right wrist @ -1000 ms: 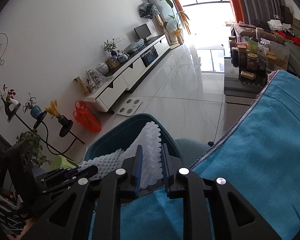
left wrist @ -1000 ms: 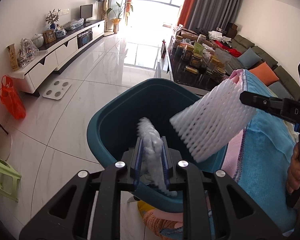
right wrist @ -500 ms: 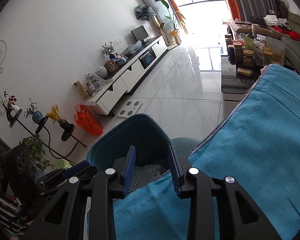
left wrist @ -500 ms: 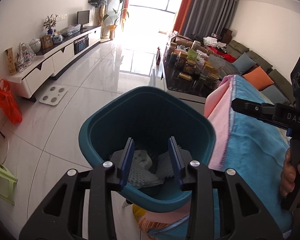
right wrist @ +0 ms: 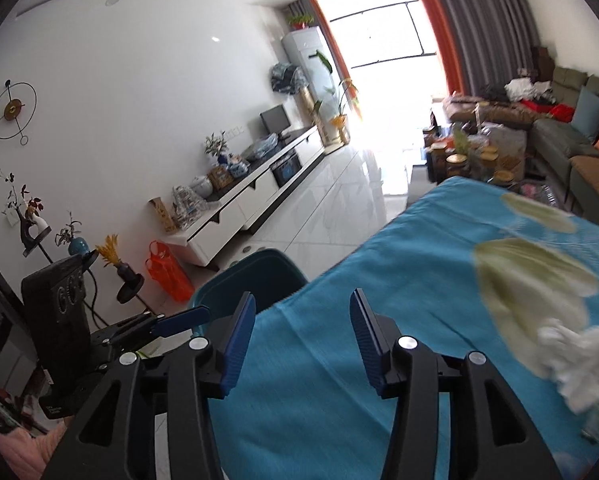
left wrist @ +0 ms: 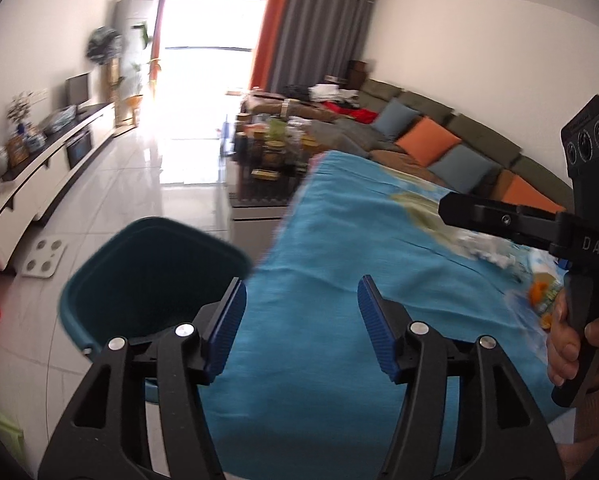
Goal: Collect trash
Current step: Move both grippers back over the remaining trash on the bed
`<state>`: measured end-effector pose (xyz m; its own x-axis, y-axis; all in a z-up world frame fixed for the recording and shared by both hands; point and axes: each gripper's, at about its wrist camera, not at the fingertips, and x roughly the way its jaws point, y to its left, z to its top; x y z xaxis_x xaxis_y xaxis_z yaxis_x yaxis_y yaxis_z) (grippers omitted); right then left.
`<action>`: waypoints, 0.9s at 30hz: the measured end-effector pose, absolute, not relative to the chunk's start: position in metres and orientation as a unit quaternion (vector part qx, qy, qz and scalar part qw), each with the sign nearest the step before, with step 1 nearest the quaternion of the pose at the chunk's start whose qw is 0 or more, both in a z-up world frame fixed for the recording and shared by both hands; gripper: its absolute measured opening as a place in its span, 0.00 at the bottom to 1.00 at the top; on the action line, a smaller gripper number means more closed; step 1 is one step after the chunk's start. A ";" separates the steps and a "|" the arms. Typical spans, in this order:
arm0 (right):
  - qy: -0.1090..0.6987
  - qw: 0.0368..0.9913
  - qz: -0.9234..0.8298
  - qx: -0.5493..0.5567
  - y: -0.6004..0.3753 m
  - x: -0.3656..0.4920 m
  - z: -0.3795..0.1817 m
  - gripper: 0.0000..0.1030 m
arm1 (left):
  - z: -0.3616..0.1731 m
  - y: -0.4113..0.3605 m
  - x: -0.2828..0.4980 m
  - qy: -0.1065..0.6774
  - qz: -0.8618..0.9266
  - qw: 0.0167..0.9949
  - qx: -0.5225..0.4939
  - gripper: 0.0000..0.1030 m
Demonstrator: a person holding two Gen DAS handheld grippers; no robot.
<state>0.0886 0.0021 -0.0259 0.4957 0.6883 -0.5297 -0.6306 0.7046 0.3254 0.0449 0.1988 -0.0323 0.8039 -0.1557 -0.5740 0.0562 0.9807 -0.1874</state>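
My left gripper (left wrist: 301,294) hangs over the near edge of the blue cloth (left wrist: 339,280); its jaws are opening with nothing between them. The teal trash bin (left wrist: 139,268) stands on the floor to its left. My right gripper (right wrist: 302,311) is also over the blue cloth (right wrist: 399,300), its jaws opening and empty. White crumpled paper (right wrist: 579,364) lies on the cloth at the right, blurred. In the left wrist view the right gripper (left wrist: 449,208) reaches in from the right above white scraps (left wrist: 487,248) and an orange-printed wrapper (left wrist: 539,292). The bin rim (right wrist: 235,280) shows beyond the cloth edge.
A low table of jars (left wrist: 271,152) stands beyond the cloth, a sofa with cushions (left wrist: 427,140) to the right. A white TV cabinet (right wrist: 259,192) lines the left wall. A floor scale (left wrist: 43,258) and an orange bag (right wrist: 167,268) sit on the tiled floor.
Both grippers let go of white foam netting into the bin, opened, and swung right from above the bin to over the blue cloth.
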 end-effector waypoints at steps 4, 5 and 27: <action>0.314 0.884 0.343 0.047 -0.051 0.065 -0.022 0.48 | -0.032 0.149 0.044 0.309 -0.121 0.942 -0.059 0.56; 0.312 0.889 0.331 0.049 -0.062 0.060 -0.022 0.49 | -0.032 0.137 0.044 0.310 -0.137 0.939 -0.054 0.56; 0.340 0.925 0.068 0.153 -0.323 0.002 -0.075 0.53 | -0.044 -0.065 0.060 0.339 -0.341 0.875 0.044 0.61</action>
